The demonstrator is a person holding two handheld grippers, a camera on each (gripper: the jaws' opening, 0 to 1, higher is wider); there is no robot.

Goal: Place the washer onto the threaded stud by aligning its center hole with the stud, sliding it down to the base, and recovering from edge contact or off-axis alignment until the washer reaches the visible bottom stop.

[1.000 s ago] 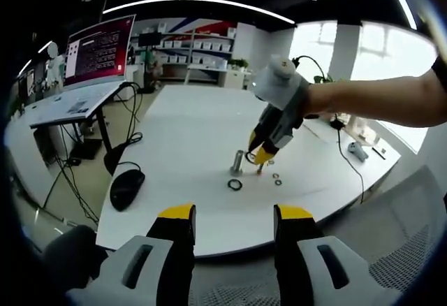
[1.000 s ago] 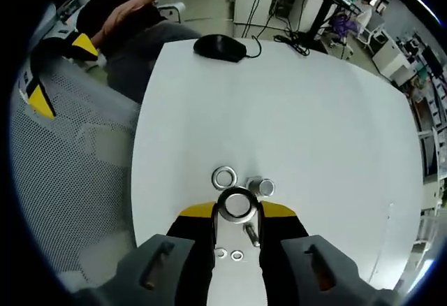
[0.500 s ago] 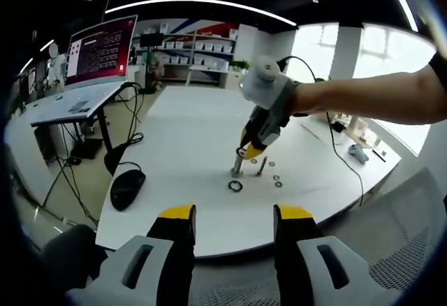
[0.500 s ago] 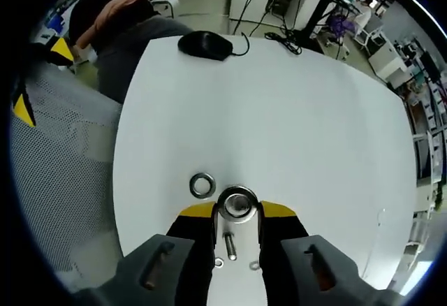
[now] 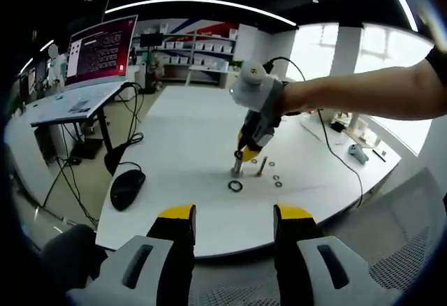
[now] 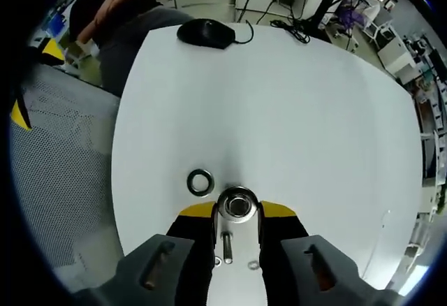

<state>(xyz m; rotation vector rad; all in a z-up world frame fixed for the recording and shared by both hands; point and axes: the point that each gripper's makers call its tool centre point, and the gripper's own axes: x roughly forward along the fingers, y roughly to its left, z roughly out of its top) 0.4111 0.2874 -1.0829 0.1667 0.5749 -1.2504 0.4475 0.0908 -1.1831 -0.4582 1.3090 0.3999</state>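
Right gripper: fingers narrow, clamped on the rim of the washer, which is carried flat between the yellow tips. Seen from the left gripper view, the same tool points steeply down at the tabletop.

Threaded stud: upright post directly beneath the carried washer. In the right gripper view the ring hides the post, so whether the hole has caught the stud top cannot be told.

Progress, as judged: alignment reached or nearly so; slide to the base and release remain.

Spare ring: dark, lying flat just left of the washer.

Loose bolt: lying near, between the fingers. Two small washers beside it.

Left gripper: fingers spread wide, holding nothing, parked off the near edge of the tabletop.

Computer mouse: far left corner, well apart from the work.
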